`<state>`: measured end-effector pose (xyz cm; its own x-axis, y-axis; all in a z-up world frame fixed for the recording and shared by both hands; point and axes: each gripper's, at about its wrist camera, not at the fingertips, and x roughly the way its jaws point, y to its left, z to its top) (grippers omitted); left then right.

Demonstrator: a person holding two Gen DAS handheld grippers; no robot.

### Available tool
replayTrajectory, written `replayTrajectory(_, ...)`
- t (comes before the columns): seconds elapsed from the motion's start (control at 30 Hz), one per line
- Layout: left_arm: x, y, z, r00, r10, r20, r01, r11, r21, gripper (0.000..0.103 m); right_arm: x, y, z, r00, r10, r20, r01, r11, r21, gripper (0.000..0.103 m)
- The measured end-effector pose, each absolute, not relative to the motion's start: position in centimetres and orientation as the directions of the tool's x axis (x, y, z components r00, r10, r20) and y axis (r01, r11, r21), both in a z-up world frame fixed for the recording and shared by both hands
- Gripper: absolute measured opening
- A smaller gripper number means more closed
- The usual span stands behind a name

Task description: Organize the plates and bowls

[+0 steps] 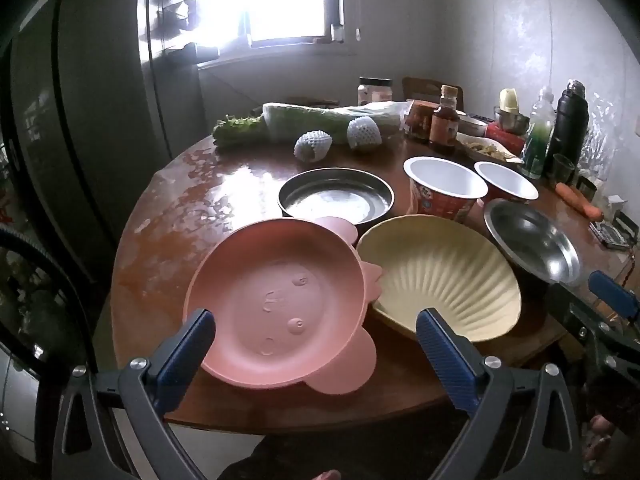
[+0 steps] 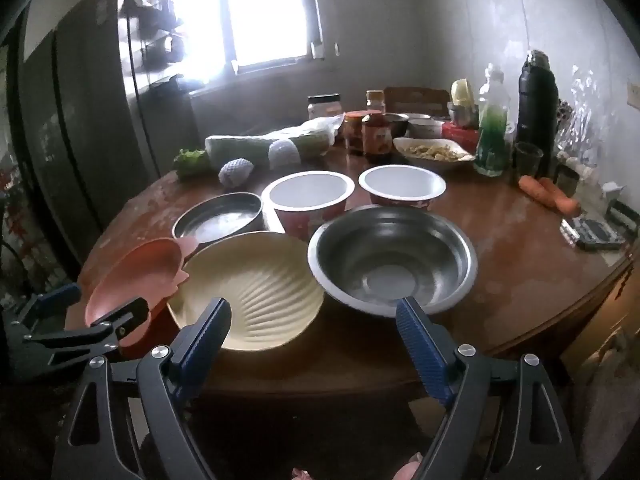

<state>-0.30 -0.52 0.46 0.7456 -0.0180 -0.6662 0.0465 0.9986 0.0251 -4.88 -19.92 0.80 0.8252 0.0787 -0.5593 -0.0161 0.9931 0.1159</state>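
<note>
On the round wooden table [image 1: 192, 216] the near row holds a pink plate with ears [image 1: 276, 300], a cream shell-ribbed plate [image 1: 440, 280] and a steel bowl [image 1: 532, 240]. Behind them stand a flat steel pan [image 1: 336, 196] and two white-lined paper bowls [image 1: 444, 184] [image 1: 506, 182]. My left gripper [image 1: 314, 316] hangs open over the near edge of the pink plate [image 2: 136, 276], touching nothing. My right gripper [image 2: 313, 304] is open in front of the gap between the cream plate [image 2: 248, 292] and the steel bowl [image 2: 392, 256], holding nothing.
At the back of the table lie lettuce and wrapped greens [image 1: 320, 120], two foam-netted fruits [image 1: 314, 146], jars and sauce bottles [image 1: 444, 120], a dish of food [image 2: 432, 152], a green bottle and a black flask [image 2: 536, 108]. Carrots [image 2: 550, 194] and a calculator [image 2: 596, 234] are at the right edge.
</note>
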Motion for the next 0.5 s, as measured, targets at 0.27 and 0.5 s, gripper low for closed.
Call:
replayTrajectory(0.27, -0.44, -0.79, 0.47, 0.743, -0.025, -0.669, 0.056, 0.998, 0.025, 0.101, -4.89, -20.30, 0.85, 0.820, 0.082, -0.567, -0.016, 0.993, 0.120, 0.085)
replayTrajectory(0.5, -0.56, -0.84, 0.41, 0.743, -0.027, -0.669, 0.057, 0.998, 0.024, 0.101, -4.72, -20.29, 0.63, 0.818, 0.072, -0.571, -0.014, 0.994, 0.106, 0.086)
